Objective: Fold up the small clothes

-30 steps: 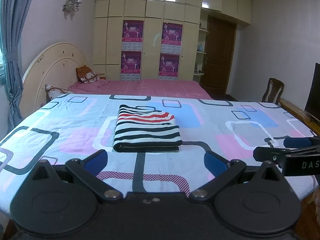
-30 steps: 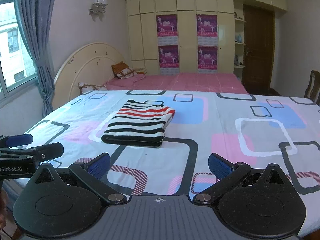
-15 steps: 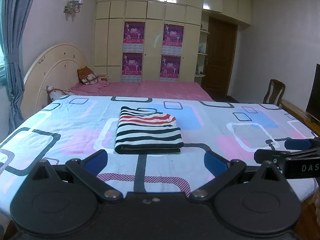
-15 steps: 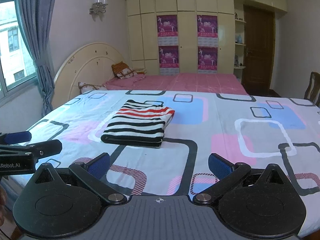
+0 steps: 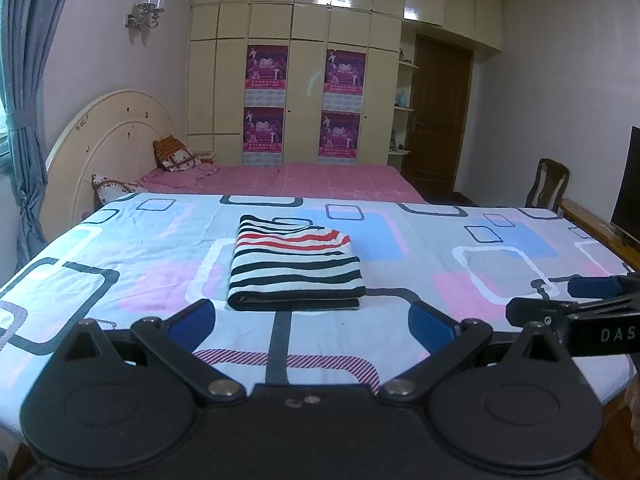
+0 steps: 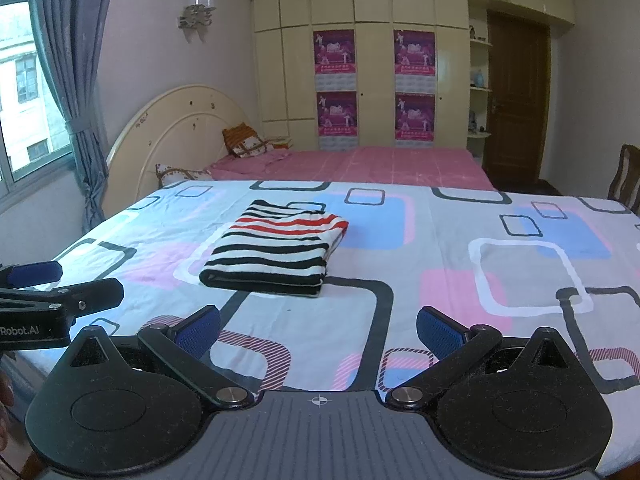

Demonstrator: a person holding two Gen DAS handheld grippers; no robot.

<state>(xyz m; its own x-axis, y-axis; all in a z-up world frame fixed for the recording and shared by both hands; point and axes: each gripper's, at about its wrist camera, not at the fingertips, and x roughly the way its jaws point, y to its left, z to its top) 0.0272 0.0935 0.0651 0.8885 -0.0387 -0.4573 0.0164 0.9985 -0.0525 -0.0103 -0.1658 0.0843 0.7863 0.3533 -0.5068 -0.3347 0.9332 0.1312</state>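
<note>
A small garment (image 5: 294, 268) with black, white and red stripes lies folded into a neat rectangle on the patterned sheet (image 5: 120, 264); the right wrist view shows the same garment (image 6: 276, 252) left of centre. My left gripper (image 5: 312, 326) hangs open just short of its near edge, nothing between the blue pads. My right gripper (image 6: 318, 332) is open too, held back and to the right of the garment. Each gripper shows in the other's view: the right gripper (image 5: 580, 300) at the right edge, the left gripper (image 6: 52, 284) at the left edge.
The sheet covers a wide flat surface with a near edge right under both grippers. Behind it stand a pink bed (image 5: 280, 178) with pillows, a curved headboard (image 5: 108, 148), a wardrobe (image 5: 304, 80), a door (image 5: 438, 120) and a wooden chair (image 5: 546, 182).
Both grippers have drifted very slightly; the garment sits a touch lower in the left wrist view. Nothing was taken hold of or let go.
</note>
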